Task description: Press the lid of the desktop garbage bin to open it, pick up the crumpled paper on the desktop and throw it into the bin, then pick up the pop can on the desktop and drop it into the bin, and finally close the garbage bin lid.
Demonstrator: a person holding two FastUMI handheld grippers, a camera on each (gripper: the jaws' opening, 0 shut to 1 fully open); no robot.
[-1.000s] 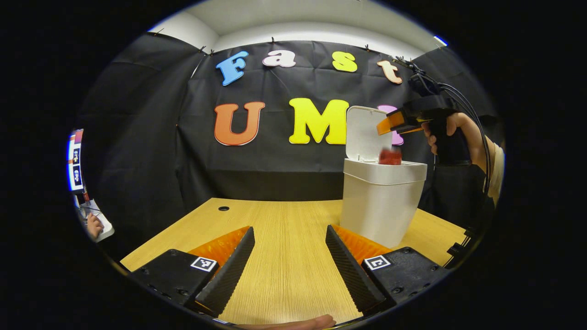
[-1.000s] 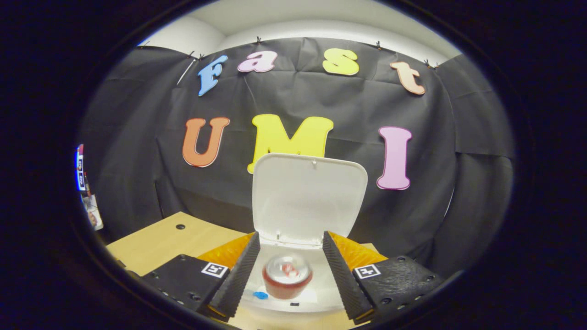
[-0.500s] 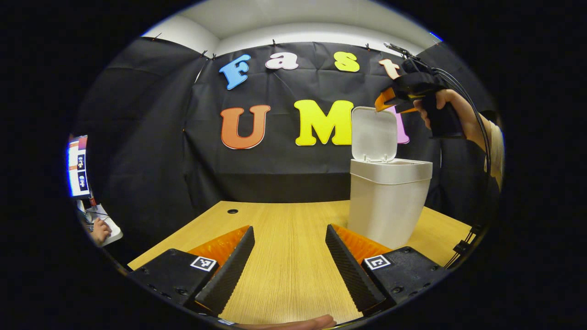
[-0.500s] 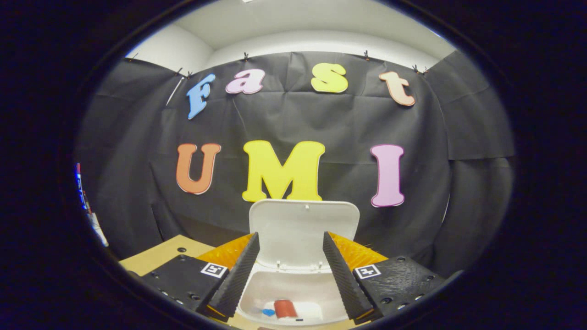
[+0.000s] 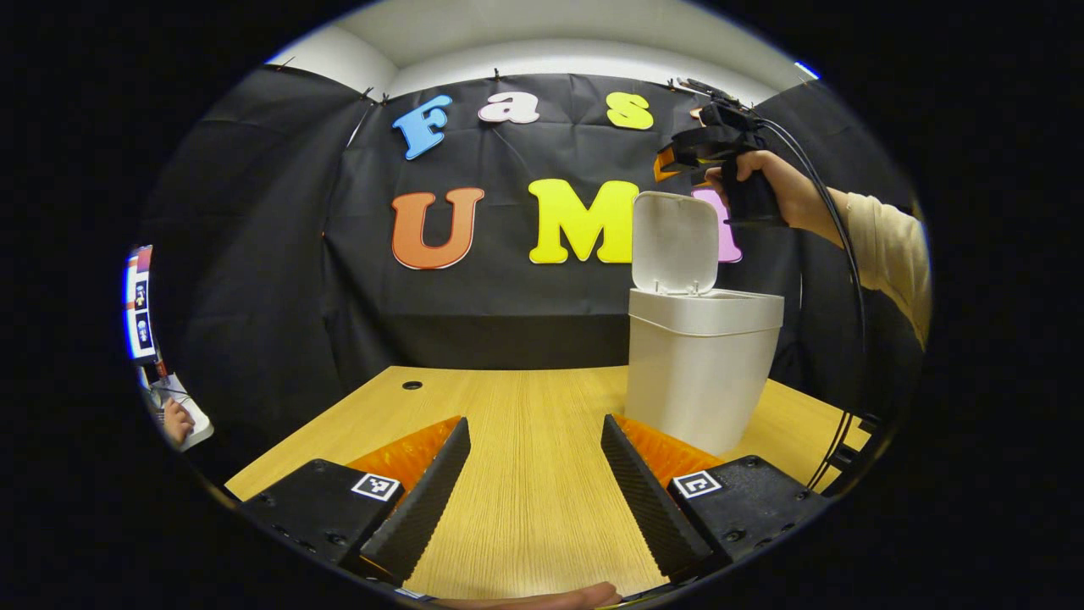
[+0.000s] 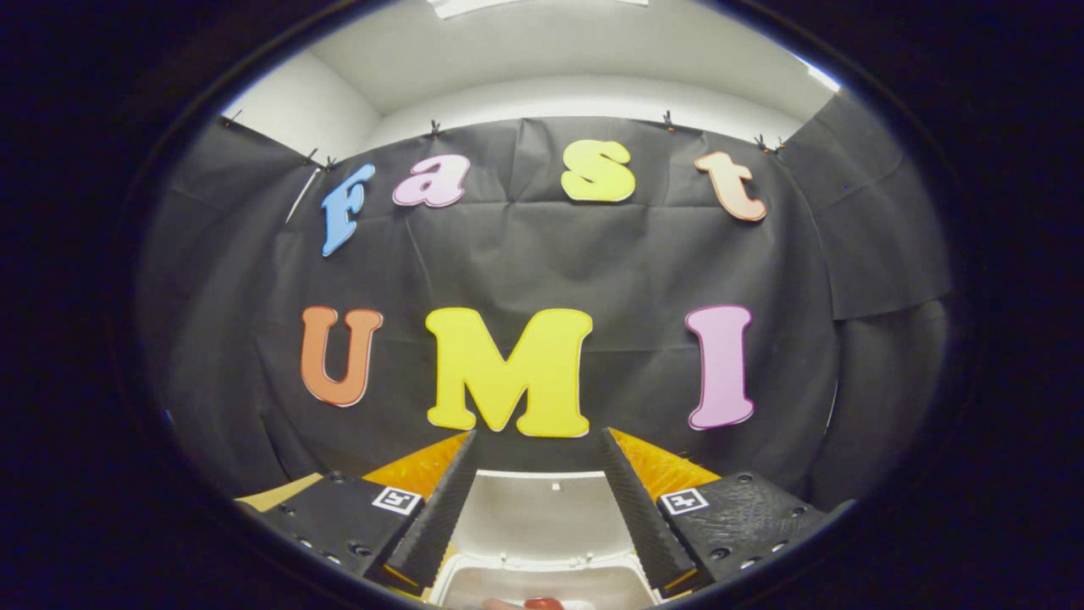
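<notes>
I am holding my left gripper (image 5: 535,491) spread and empty low over the table (image 5: 525,407). My right gripper (image 6: 537,500), spread too, is hovering above the bin (image 5: 699,364), whose lid (image 5: 675,241) is standing upright; something red (image 6: 542,603) is lying inside.

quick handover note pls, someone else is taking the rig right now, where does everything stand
Left gripper: open, empty, low over the table.
Right gripper: open, empty, held above the raised lid; in the right gripper view its fingers frame the lid's top edge.
Bin: stands on the table's right side, lid upright and open.
Can: a red sliver shows inside the bin, at the bottom of the right gripper view. The paper can't be made out.
Done: lid opened, can dropped in.
Left: push the lid down shut.
</notes>
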